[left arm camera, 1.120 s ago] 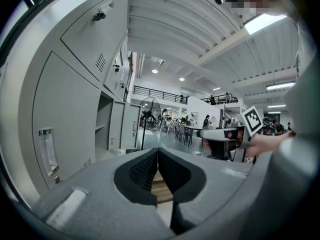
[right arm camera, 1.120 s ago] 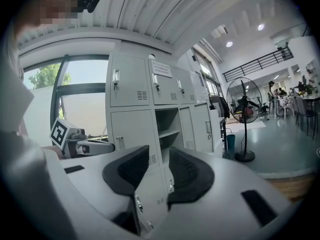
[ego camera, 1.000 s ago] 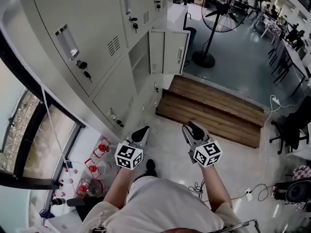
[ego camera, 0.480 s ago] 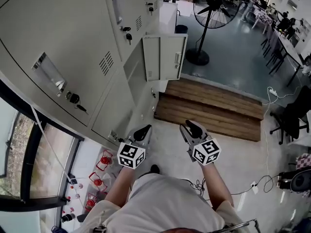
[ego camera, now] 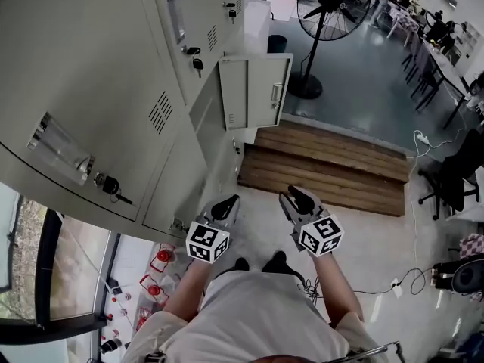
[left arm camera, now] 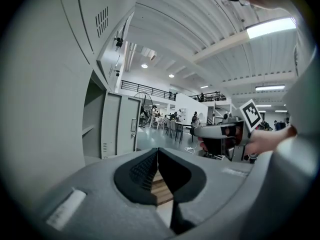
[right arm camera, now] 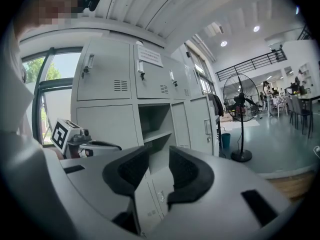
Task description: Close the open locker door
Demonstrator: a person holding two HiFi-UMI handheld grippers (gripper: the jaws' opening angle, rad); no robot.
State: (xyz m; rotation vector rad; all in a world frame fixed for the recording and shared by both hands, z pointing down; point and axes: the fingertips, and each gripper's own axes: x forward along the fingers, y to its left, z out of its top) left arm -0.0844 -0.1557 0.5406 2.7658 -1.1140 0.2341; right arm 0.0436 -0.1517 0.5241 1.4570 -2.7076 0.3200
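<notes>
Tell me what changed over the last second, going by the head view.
The person has stepped closer to the lockers, which now loom larger on the left, and a second shoe shows. The open locker door is unmoved, still open. The left gripper stays shut and the right gripper open; both are empty, touching nothing.
</notes>
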